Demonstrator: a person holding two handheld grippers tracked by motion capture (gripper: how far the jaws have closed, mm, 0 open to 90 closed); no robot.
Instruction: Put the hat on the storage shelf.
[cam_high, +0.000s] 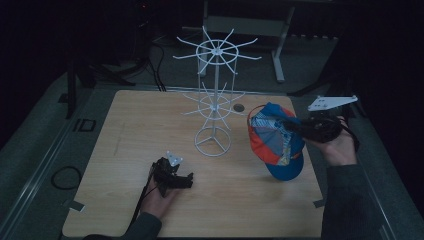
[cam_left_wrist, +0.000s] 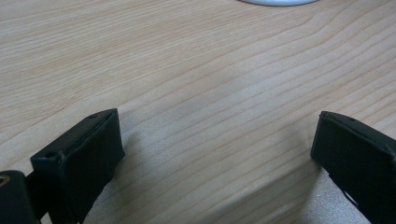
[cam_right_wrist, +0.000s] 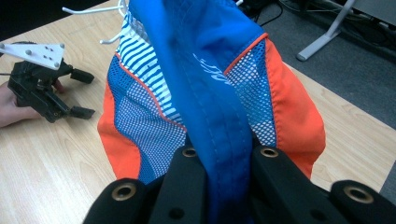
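Observation:
A blue and orange mesh cap (cam_high: 275, 142) hangs above the right side of the wooden table (cam_high: 125, 130). My right gripper (cam_high: 295, 127) is shut on it. In the right gripper view the jaws pinch a blue fold of the cap (cam_right_wrist: 210, 70), with my right gripper (cam_right_wrist: 226, 158) closed tight on the cloth. A white wire hat stand (cam_high: 215, 100) with two tiers of spokes stands mid-table, left of the cap. My left gripper (cam_high: 190, 180) rests low on the front left of the table, open; its jaws (cam_left_wrist: 215, 140) stand wide apart over bare wood.
The stand's round base (cam_left_wrist: 278, 2) lies just ahead of the left gripper. A small dark round hole (cam_high: 239, 107) sits behind the stand. Beyond the table are a desk leg (cam_high: 280, 50) and floor cables (cam_high: 65, 176).

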